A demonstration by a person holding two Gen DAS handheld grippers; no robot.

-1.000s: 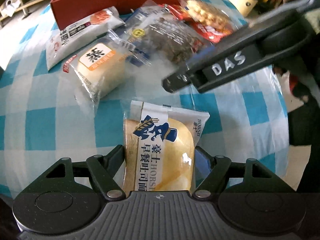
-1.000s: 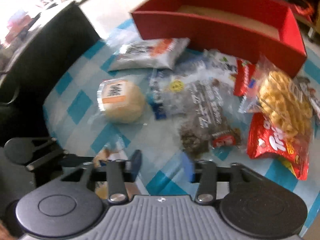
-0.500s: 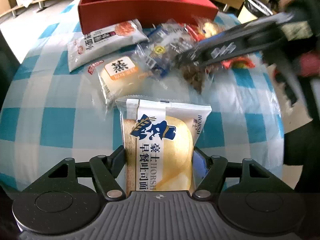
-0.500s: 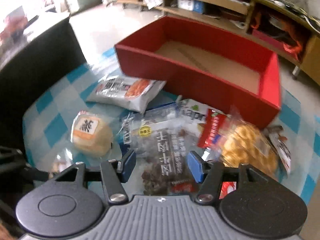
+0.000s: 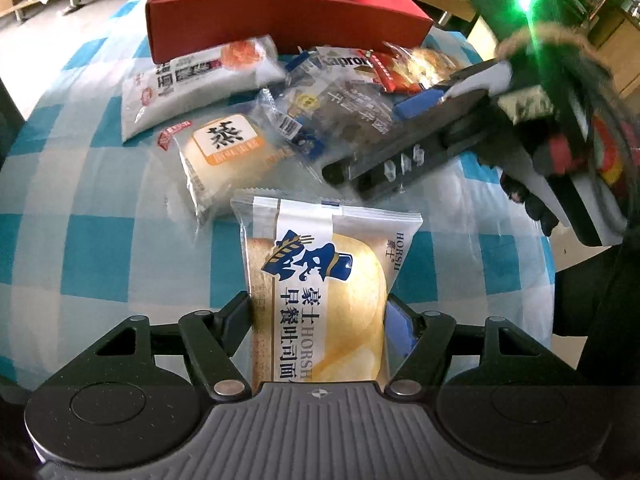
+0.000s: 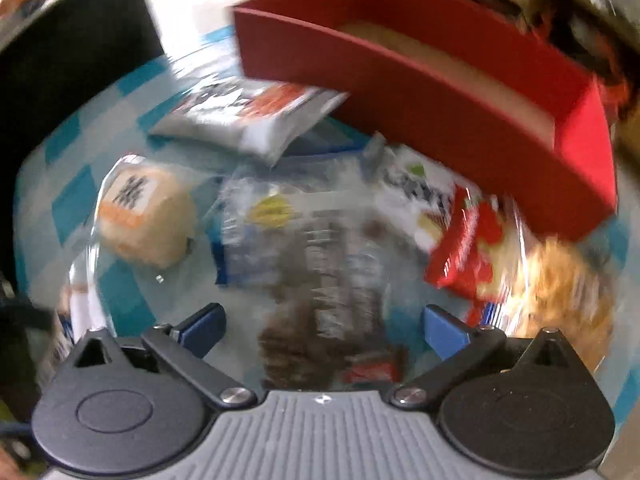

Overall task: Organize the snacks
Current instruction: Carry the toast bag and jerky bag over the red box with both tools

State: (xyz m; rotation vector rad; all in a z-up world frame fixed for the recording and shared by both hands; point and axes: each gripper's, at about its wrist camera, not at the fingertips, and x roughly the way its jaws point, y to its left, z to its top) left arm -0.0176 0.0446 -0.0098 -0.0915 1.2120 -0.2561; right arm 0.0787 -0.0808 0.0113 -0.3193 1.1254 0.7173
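Red box [image 5: 280, 12] is seen at top centre of the left wrist view, interior hidden by its front wall; in the right wrist view its tan floor looks bare, though blur limits certainty. Toast bread packet [image 5: 320, 280] is clamped between left gripper [image 5: 320, 316] fingers, lower end cut off by the gripper body. Right gripper [image 6: 322, 326] jaws are opening wide over a dark clear-wrapped snack [image 6: 320, 280], not pressed. Round bun [image 5: 224, 148], white packet [image 5: 192, 80] and red packet [image 6: 464, 248] are left loose on the checked cloth [image 5: 80, 200]. Labels are smeared.
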